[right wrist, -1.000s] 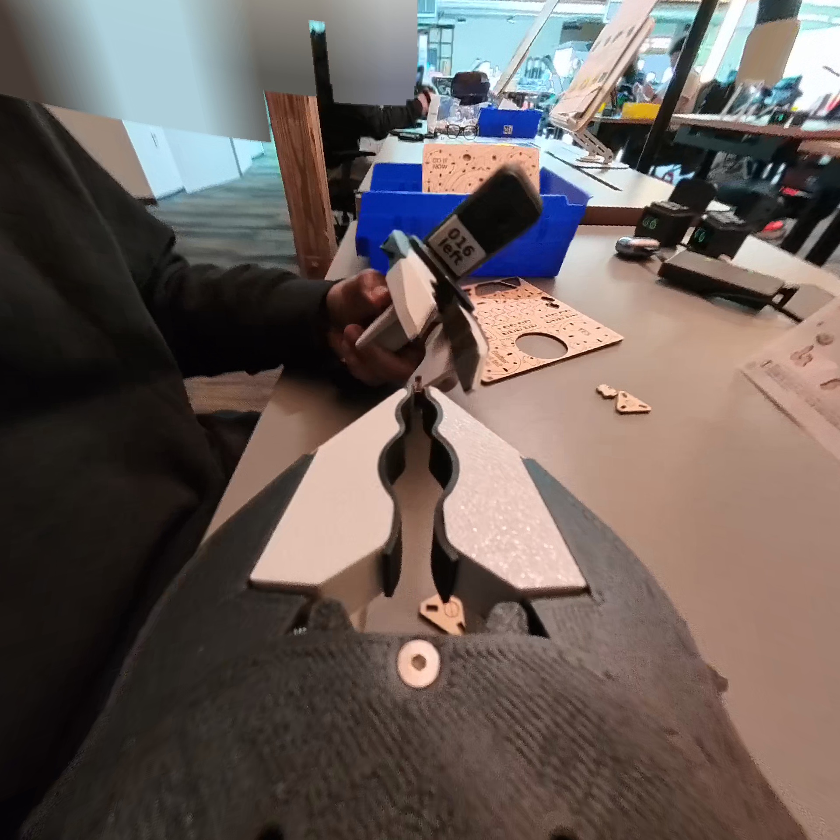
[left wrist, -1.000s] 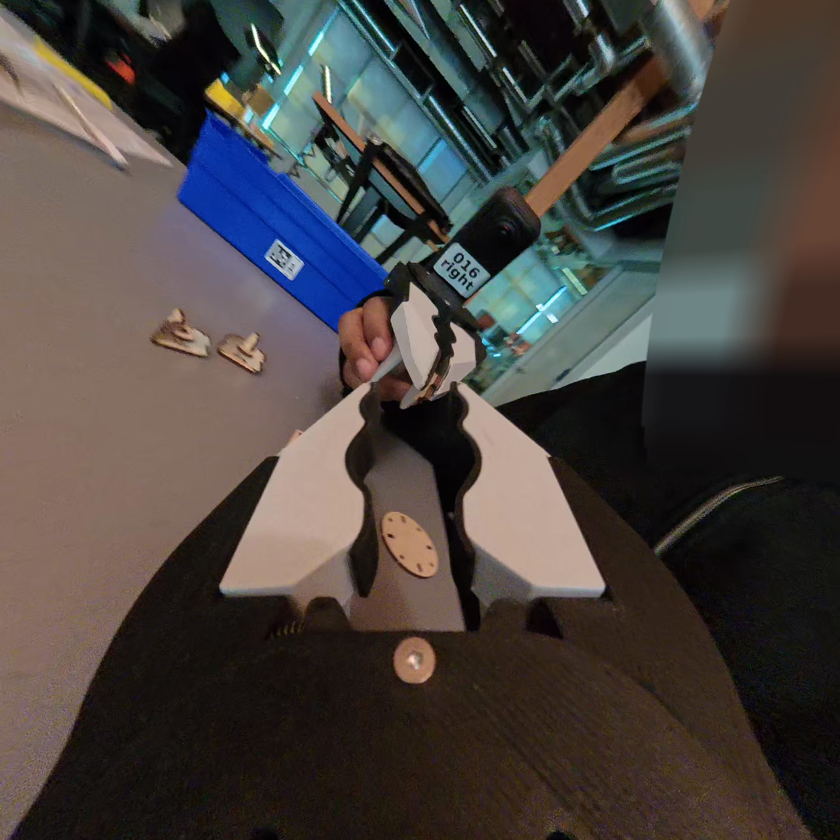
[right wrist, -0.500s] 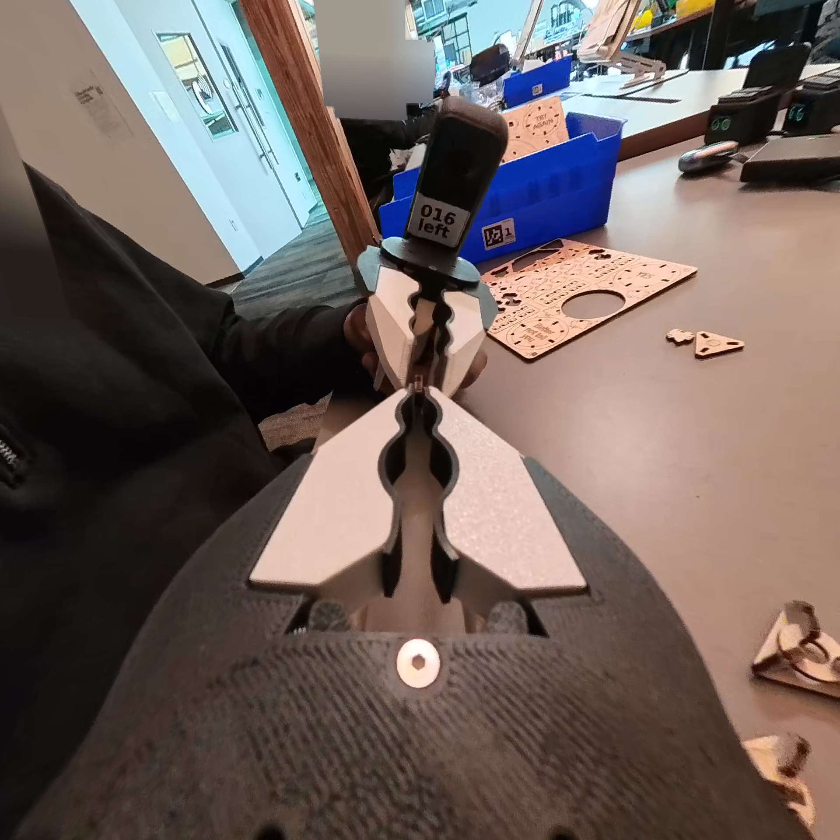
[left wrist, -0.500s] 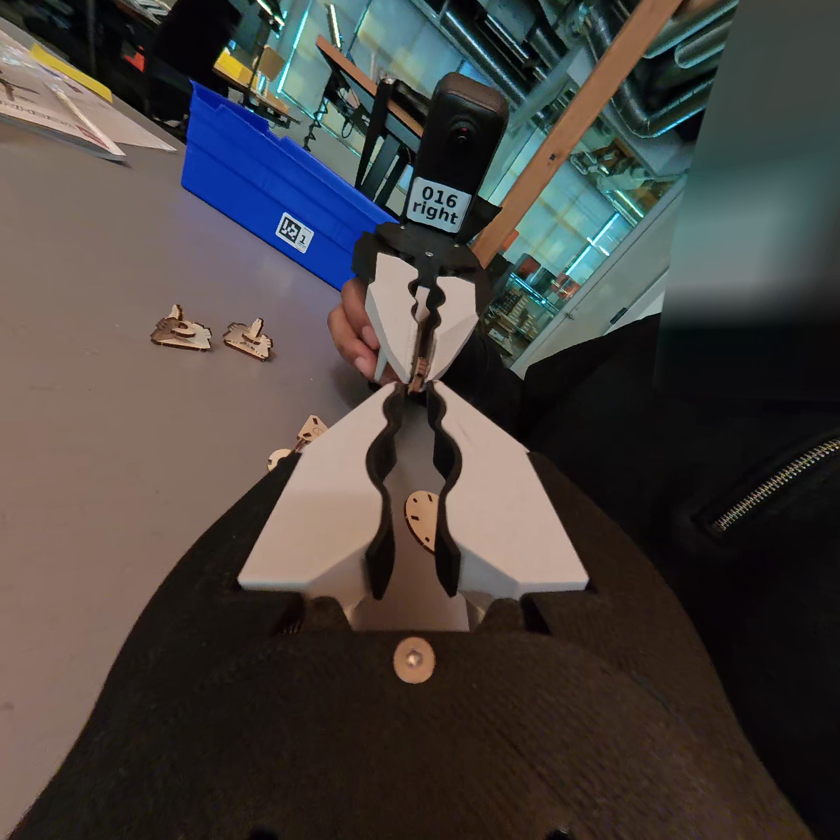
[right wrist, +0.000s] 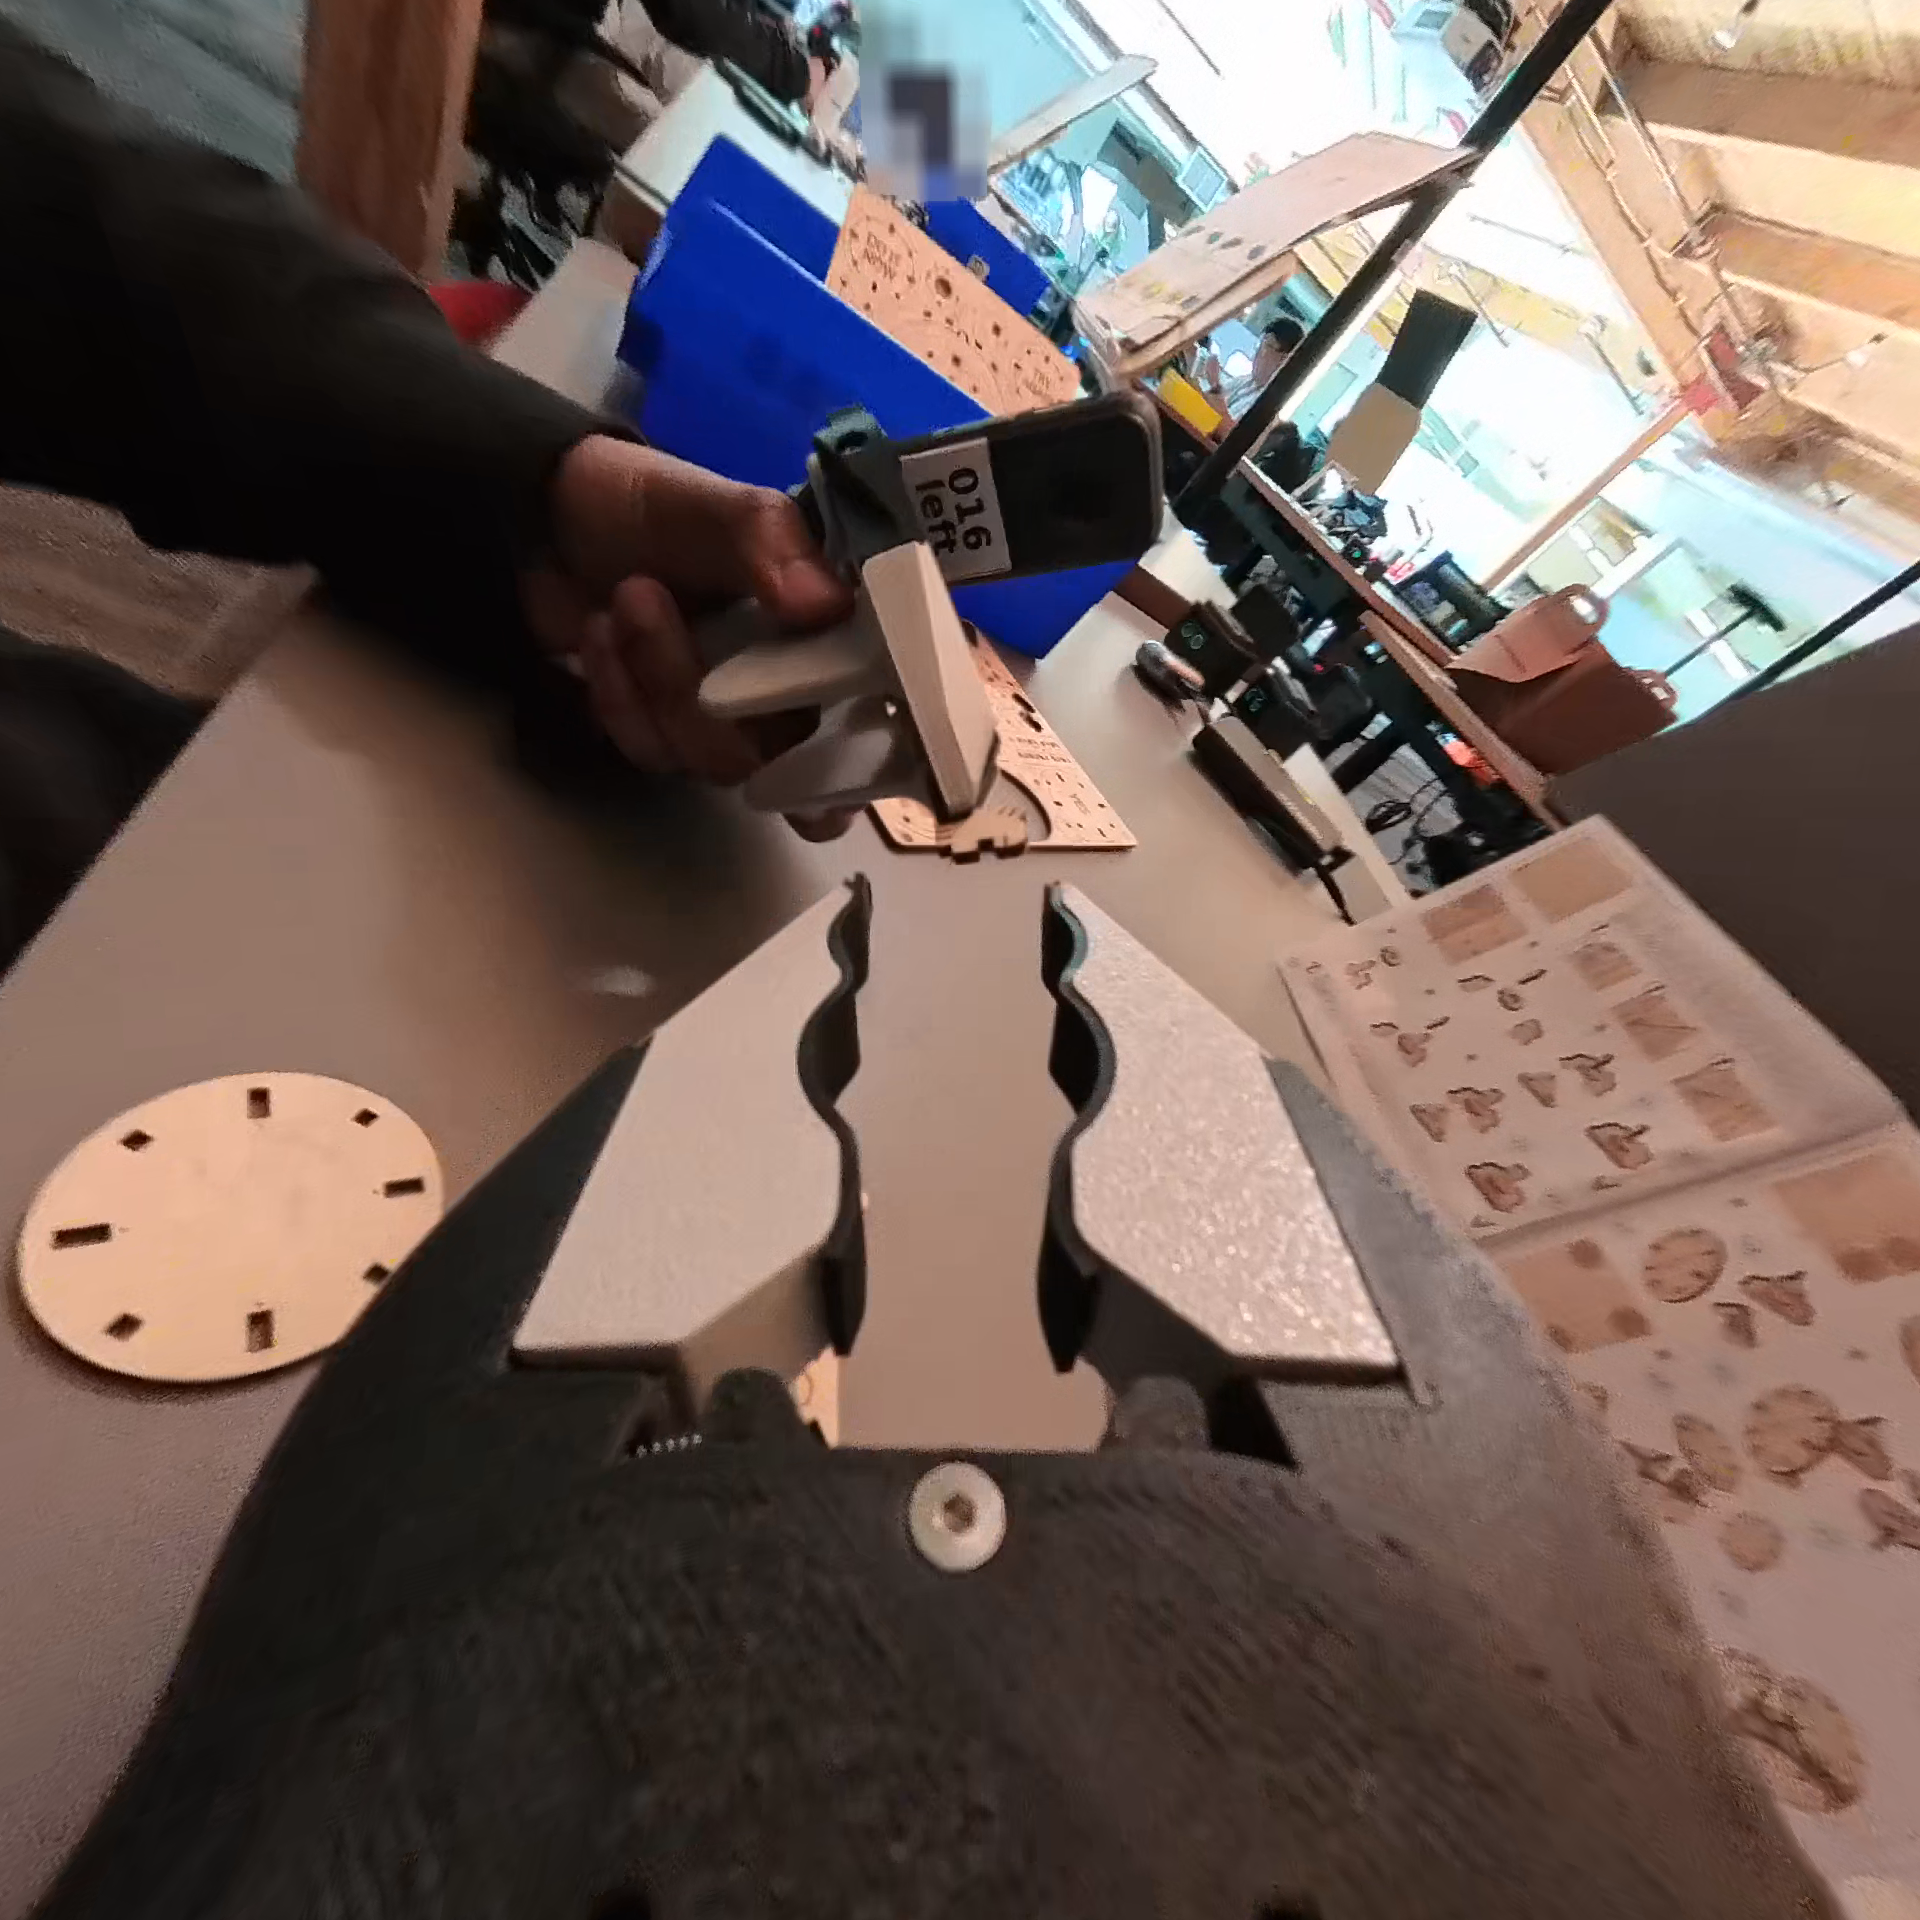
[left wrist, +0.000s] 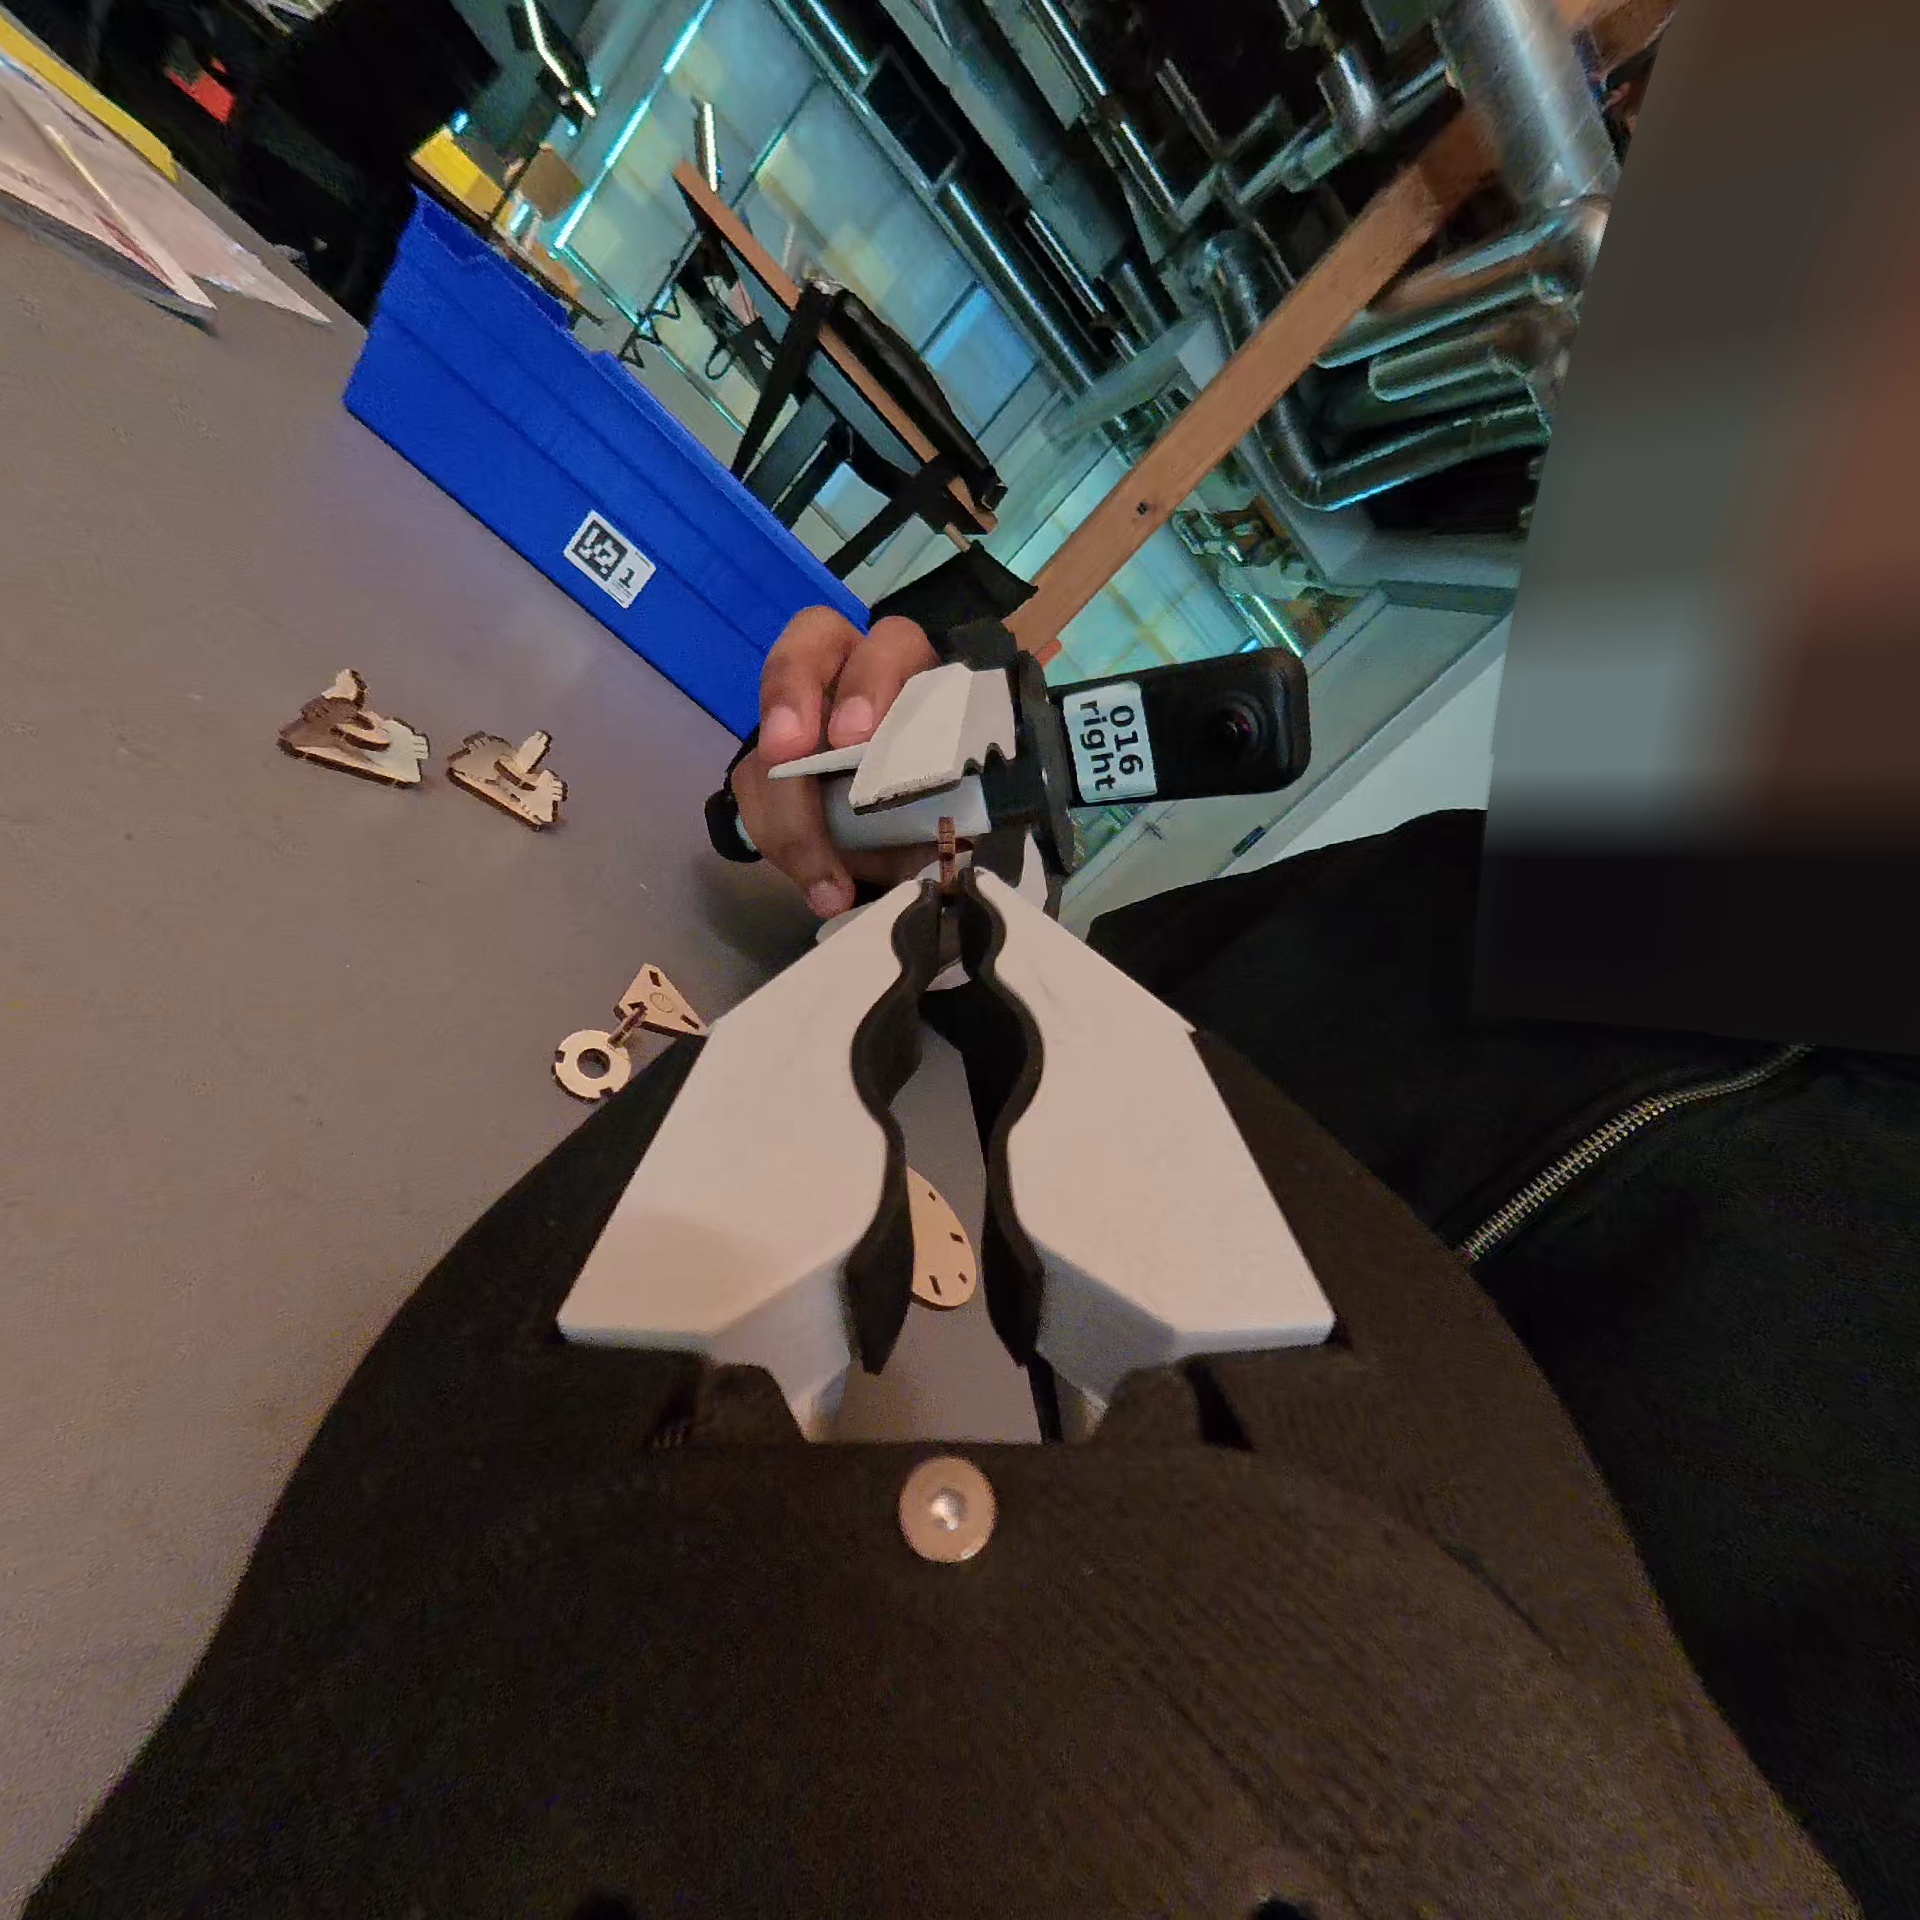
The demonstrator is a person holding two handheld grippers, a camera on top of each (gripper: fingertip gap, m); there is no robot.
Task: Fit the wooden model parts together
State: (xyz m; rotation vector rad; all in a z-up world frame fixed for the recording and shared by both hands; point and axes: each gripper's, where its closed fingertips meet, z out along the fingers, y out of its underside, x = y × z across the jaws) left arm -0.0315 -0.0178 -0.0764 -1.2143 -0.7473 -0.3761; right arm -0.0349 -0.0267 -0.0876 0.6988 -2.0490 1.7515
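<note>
a: nearest, the left hand-held gripper (left wrist: 945, 891) is clenched on a small wooden piece (left wrist: 944, 844), pinched edge-on right at the fingertips.

b: and from the right wrist view that wooden piece hangs above the bench (right wrist: 416, 831), in front of the cut-out wooden sheet (right wrist: 1049, 800).

a: the right hand-held gripper (right wrist: 954, 904) is spread wide with nothing between its fingers, near the piece but not touching it. a slotted wooden disc (right wrist: 223, 1226) lies flat on the bench beside it.

b: farther off are small assembled wooden parts (left wrist: 358, 732) and a blue bin (left wrist: 582, 478).

a: the risk i see is the thin hold. so little of the piece seems to be between the pads, though the view is blurred, that a bump could twist it loose.
</note>
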